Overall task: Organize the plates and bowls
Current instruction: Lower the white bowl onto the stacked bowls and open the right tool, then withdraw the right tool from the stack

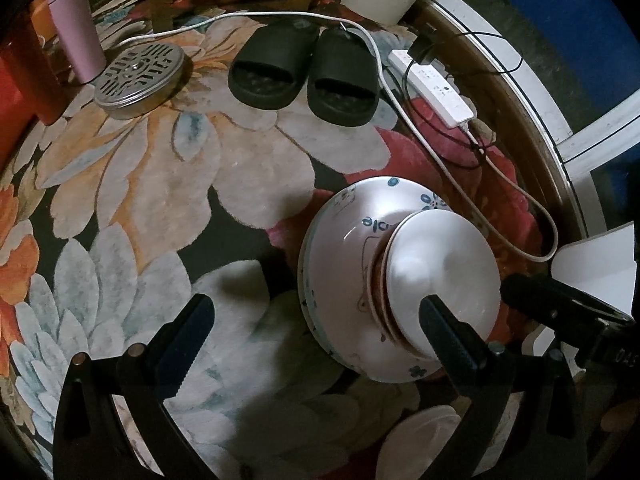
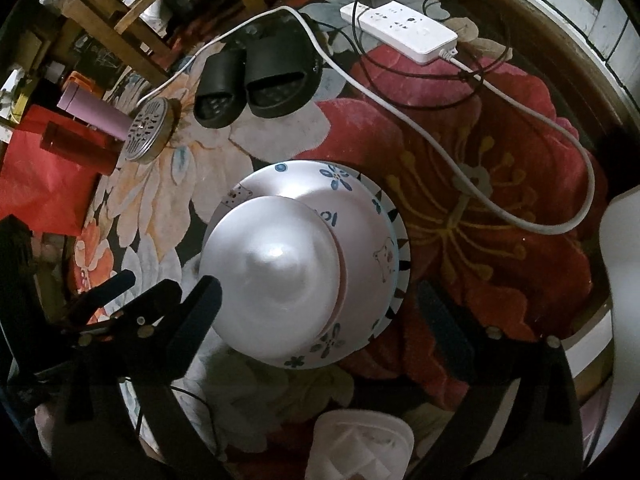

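A stack of upturned dishes stands on the flowered rug. A wide patterned bowl [image 1: 344, 256] [image 2: 360, 216] with blue flowers lies below, and plain white bowls [image 1: 444, 264] [image 2: 276, 276] sit on top. A patterned plate rim [image 2: 402, 276] shows under the stack. My left gripper [image 1: 316, 320] is open, its right finger in front of the white bowl's near edge. My right gripper [image 2: 320, 304] is open and straddles the stack from above. The right gripper's finger [image 1: 560, 304] shows at the stack's right in the left wrist view.
Black slippers [image 1: 304, 76] [image 2: 260, 80], a white power strip [image 1: 432, 84] [image 2: 400, 28] with trailing cables, a round metal grate [image 1: 140, 76] [image 2: 150, 130], a pink cup [image 1: 76, 28] and a red cup [image 2: 76, 148] lie beyond. A white container [image 2: 364, 440] sits near the bottom.
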Action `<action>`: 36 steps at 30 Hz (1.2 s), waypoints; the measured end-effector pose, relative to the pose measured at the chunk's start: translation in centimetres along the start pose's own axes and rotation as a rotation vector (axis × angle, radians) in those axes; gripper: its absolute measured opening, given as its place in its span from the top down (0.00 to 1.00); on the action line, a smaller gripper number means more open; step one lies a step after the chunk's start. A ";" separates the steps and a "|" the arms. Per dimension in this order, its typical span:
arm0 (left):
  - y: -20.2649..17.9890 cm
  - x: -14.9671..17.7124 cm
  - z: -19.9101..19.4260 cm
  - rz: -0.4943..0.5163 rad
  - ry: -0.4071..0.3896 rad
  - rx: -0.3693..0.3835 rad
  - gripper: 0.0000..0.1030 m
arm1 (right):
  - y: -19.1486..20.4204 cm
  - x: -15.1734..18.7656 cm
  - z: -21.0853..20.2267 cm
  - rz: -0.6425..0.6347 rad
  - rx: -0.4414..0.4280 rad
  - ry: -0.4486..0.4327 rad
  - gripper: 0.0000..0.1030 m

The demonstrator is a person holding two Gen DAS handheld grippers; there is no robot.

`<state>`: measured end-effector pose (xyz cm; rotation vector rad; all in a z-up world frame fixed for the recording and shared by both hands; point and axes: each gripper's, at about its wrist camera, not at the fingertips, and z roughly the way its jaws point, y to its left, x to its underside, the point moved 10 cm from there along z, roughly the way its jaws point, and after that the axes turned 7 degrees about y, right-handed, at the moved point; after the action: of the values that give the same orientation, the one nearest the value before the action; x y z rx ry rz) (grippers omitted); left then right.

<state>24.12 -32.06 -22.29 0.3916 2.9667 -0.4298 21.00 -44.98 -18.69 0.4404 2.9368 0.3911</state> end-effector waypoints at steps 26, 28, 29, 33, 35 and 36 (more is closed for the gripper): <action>1.5 1.4 -1.3 -0.050 -0.059 -0.053 0.04 | 2.2 0.8 -1.6 -0.117 0.072 -0.166 0.04; 1.8 1.5 -1.6 -0.055 -0.075 -0.066 0.04 | 2.7 0.9 -1.7 -0.129 0.062 -0.176 0.04; 1.8 1.6 -1.7 -0.055 -0.074 -0.054 0.04 | 2.9 1.0 -1.7 -0.135 0.061 -0.180 0.04; 2.6 2.0 -2.0 -0.050 -0.084 -0.101 0.04 | 3.8 1.2 -1.9 -0.158 0.049 -0.200 0.04; 2.6 2.2 -2.0 -0.055 -0.077 -0.058 0.04 | 4.4 1.3 -2.1 -0.174 0.043 -0.214 0.04; 2.7 2.2 -2.0 -0.056 -0.080 -0.055 0.04 | 4.6 1.3 -2.2 -0.183 0.043 -0.223 0.04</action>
<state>22.54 -28.46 -21.39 0.2788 2.9106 -0.3601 20.57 -40.81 -15.42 0.2023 2.7426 0.2384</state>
